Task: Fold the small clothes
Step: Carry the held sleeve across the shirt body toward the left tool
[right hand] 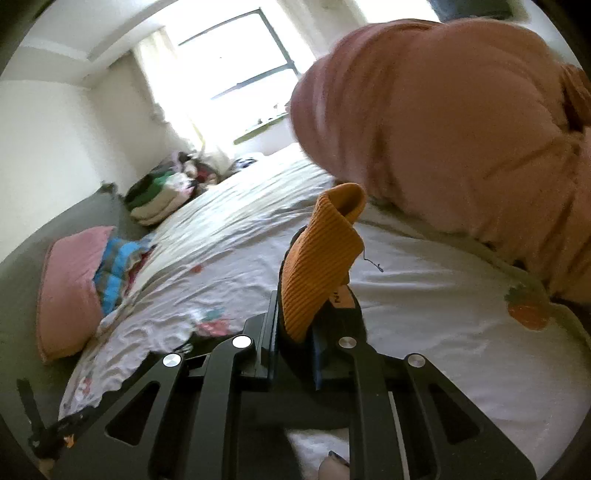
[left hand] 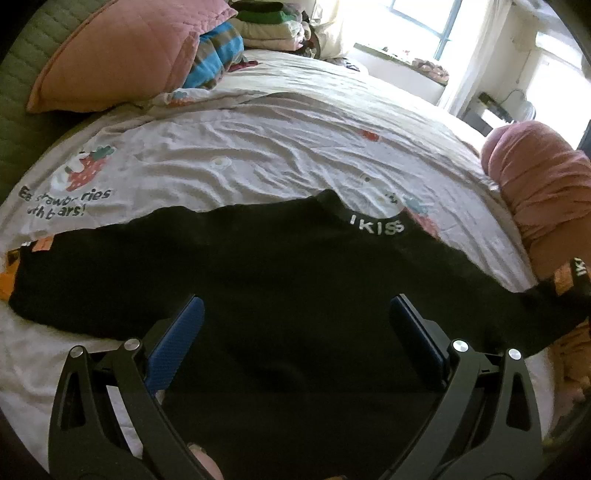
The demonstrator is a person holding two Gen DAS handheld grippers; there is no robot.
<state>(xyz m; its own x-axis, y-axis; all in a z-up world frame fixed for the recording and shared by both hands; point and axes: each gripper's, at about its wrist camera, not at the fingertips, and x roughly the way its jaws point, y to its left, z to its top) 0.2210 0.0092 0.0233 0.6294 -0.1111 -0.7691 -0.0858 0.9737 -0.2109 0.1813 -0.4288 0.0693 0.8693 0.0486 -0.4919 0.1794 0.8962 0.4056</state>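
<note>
Left-wrist view: the left claw hangs released above a black garment, its two blue pads standing wide apart with nothing pressed between them. The garment lies spread flat on the bed, filling the lower half of the view from about 9 o'clock to 3 o'clock; a black band with white lettering sits at its upper edge near 1 o'clock, and a second lettered band with orange trim rises off the sheet at 3 o'clock. A pink pillow lies at 10 o'clock beside a blue striped cloth, with a stack of folded clothes at 12 o'clock and a pink sleeve at 2 o'clock. Right-wrist view: the right claw is clenched on an orange ribbed cuff with black fabric behind it, probably a corner of the same garment, though motion blur leaves this uncertain. The cuff stands up from the jaws toward 12 o'clock, clear of the white printed sheet. The pink sleeve fills the view at 1 to 2 o'clock, and the pillow lies at 9 o'clock.
</note>
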